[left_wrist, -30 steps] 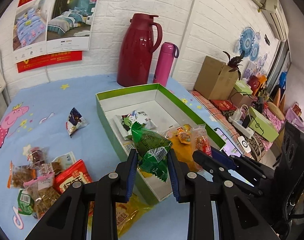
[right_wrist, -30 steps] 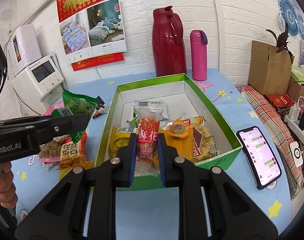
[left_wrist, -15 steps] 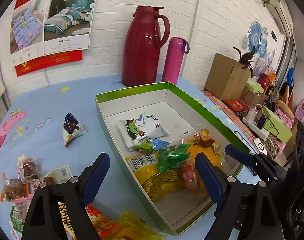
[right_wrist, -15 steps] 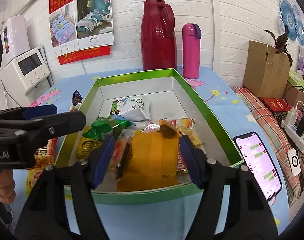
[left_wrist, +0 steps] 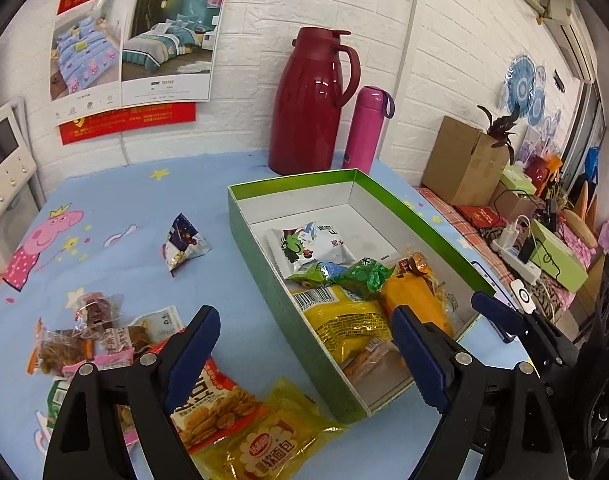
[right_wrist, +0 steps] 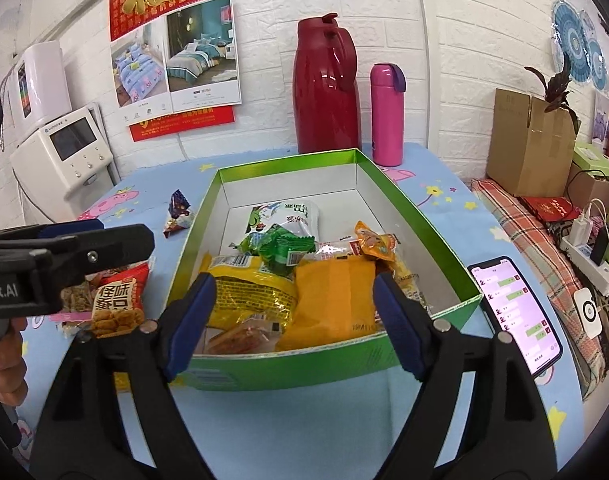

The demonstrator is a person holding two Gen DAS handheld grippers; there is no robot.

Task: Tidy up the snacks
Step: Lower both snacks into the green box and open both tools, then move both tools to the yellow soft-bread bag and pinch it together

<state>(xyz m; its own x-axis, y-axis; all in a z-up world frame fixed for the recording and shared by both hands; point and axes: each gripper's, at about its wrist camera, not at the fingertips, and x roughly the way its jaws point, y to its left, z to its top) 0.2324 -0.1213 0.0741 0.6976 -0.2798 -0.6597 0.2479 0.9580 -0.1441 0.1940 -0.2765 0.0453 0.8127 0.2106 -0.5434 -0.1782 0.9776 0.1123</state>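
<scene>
Blue-padded left gripper (left_wrist: 304,354) and right gripper (right_wrist: 294,318) hover spread wide, empty, over green box (right_wrist: 420,216).

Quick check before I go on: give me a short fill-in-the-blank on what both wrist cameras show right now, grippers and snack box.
1. Both the left gripper and the right gripper have their jaws ____.
2. The green packet lies ____ the box.
3. The phone lies on the table with its screen ____.
4. The pink bottle stands ____ the box, beside the red jug.

Missing words: open; inside; lit; behind
</scene>
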